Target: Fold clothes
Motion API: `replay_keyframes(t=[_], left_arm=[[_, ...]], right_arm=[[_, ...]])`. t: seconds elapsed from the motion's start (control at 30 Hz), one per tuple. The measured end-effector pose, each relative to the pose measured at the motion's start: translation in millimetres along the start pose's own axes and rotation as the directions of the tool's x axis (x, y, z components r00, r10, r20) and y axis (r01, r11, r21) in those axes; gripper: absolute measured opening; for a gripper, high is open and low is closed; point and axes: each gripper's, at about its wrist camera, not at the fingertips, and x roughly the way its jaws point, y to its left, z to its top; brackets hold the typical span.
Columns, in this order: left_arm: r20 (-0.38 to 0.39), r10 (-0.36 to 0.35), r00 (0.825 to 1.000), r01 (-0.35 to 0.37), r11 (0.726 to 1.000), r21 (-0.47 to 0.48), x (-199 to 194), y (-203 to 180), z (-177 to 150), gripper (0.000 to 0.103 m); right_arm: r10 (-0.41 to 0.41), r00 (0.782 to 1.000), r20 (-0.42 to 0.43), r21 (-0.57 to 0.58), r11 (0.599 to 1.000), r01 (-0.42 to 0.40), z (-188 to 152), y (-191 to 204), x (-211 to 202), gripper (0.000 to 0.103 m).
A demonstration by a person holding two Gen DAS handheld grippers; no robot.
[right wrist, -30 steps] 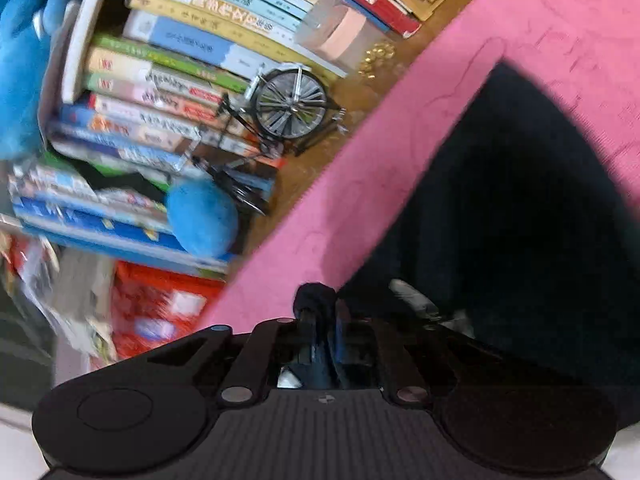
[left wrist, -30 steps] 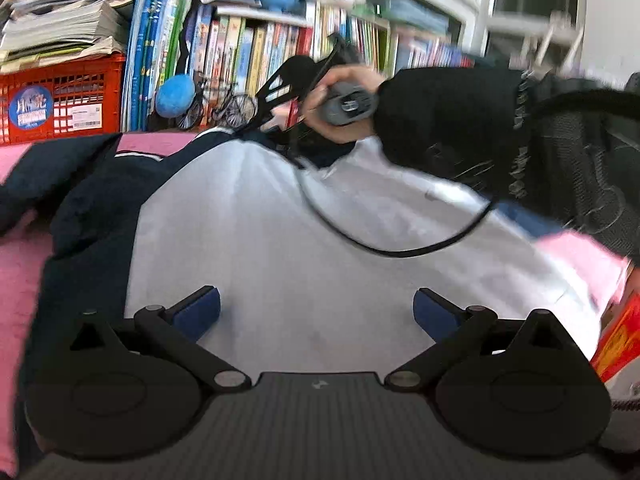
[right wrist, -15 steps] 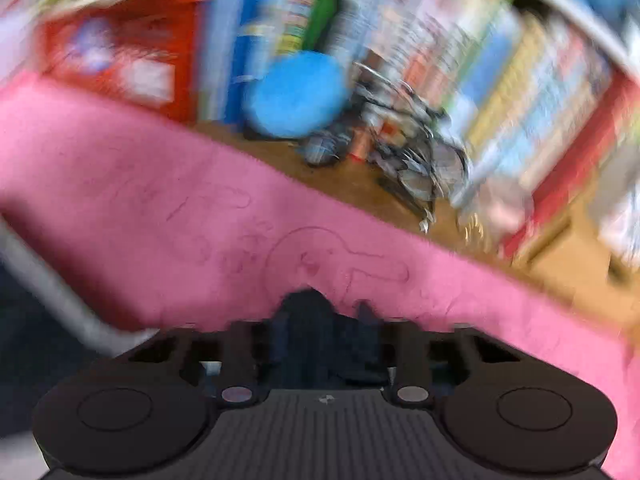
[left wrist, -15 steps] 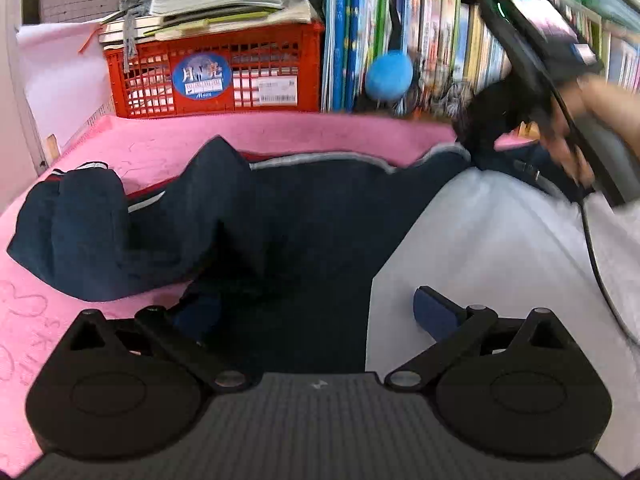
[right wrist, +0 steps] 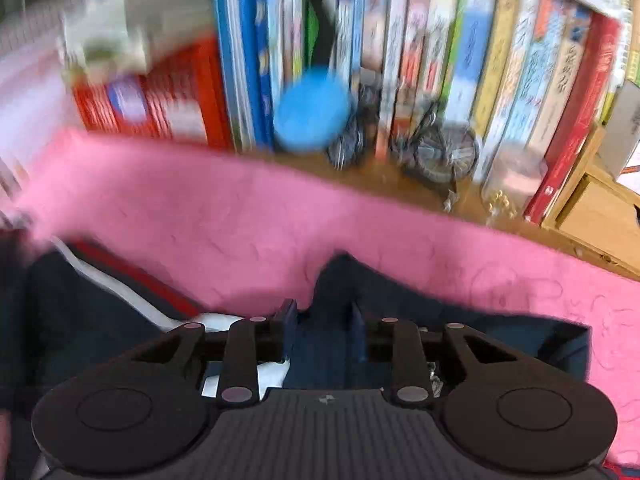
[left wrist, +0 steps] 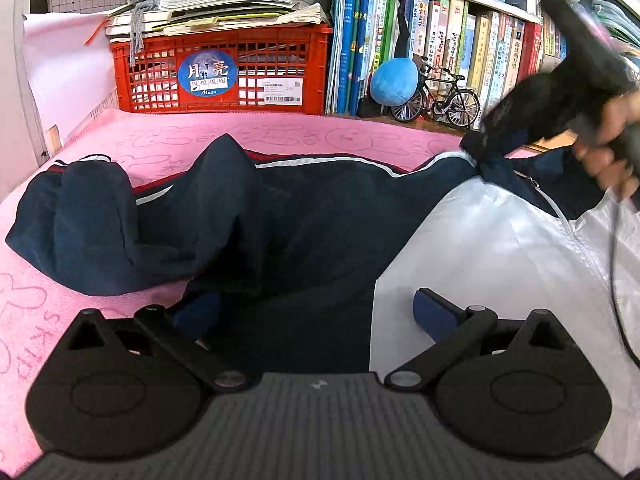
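A navy and white zip jacket [left wrist: 320, 216] lies spread on the pink towel [left wrist: 168, 140]; its navy sleeve is bunched at the left. My left gripper [left wrist: 316, 312] is open and low over the jacket, one pad over navy cloth, the other over the white panel. My right gripper [right wrist: 324, 332] holds navy collar cloth [right wrist: 340, 280] between its partly closed pads. It also shows in the left wrist view [left wrist: 520, 128], at the jacket's collar at the far right.
A red crate [left wrist: 220, 72] with stacked papers stands behind the towel. Books [left wrist: 460, 40], a blue plush ball [left wrist: 394, 82] and a model bicycle [left wrist: 440, 96] line the back edge. A wooden box [right wrist: 592, 216] sits at the right.
The left gripper swung left, from over the white panel to the navy part and sleeve. The right gripper turned upright with the collar cloth and its pads have spread a little.
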Motion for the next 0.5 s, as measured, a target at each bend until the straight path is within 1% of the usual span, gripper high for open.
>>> replay_keyframes(t=[0.03,0.07,0.1,0.13,0.17,0.23,0.27,0.3,0.37,0.4,0.43,0.47,0.5], left_arm=[[0.003,-0.006,1.000,0.006,1.000,-0.007,-1,1,0,0.103],[0.007,-0.014,1.000,0.015,1.000,-0.018,-2,4,0,0.103],[0.012,-0.024,1.000,0.024,0.999,-0.030,-2,6,0,0.103],[0.014,-0.027,1.000,0.028,0.999,-0.036,-3,7,0,0.103],[0.016,-0.029,0.999,0.029,0.999,-0.040,-4,8,0,0.103],[0.018,-0.028,0.999,0.028,0.999,-0.041,-5,8,1,0.103],[0.023,-0.035,0.999,0.036,0.998,-0.050,-6,11,1,0.103],[0.029,-0.045,0.999,0.047,0.997,-0.062,-7,13,1,0.103],[0.043,-0.052,0.998,0.056,0.994,-0.093,-10,21,2,0.103],[0.052,-0.032,0.998,0.037,0.994,-0.104,-12,25,4,0.103],[0.063,-0.001,0.998,0.008,0.994,-0.113,-14,29,6,0.103],[0.081,0.060,0.995,-0.050,0.991,-0.126,-16,35,9,0.103],[0.095,0.152,0.984,-0.138,0.980,-0.142,-17,41,13,0.103]], right_arm=[[-0.031,0.999,0.004,0.068,0.997,0.031,4,-8,9,0.028],[-0.015,1.000,0.019,0.176,0.984,0.011,9,-22,12,0.026],[0.020,0.998,0.059,0.275,0.961,-0.036,11,-36,10,0.027],[0.065,0.990,0.122,0.363,0.926,-0.106,11,-49,4,0.027],[0.097,0.977,0.192,0.406,0.898,-0.169,10,-59,-4,0.027],[0.139,0.950,0.278,0.396,0.885,-0.245,2,-74,-28,0.047],[0.138,0.943,0.303,0.378,0.891,-0.252,-3,-82,-42,0.065],[0.114,0.942,0.316,0.353,0.907,-0.229,-10,-87,-55,0.066],[0.061,0.950,0.307,0.267,0.952,-0.148,-29,-89,-75,0.065],[0.056,0.954,0.293,0.203,0.972,-0.119,-42,-87,-81,0.063],[0.068,0.959,0.276,0.138,0.984,-0.110,-57,-84,-86,0.062],[0.089,0.963,0.254,0.083,0.990,-0.113,-73,-81,-89,0.059],[0.081,0.969,0.234,0.062,0.993,-0.098,-84,-82,-87,0.055]])
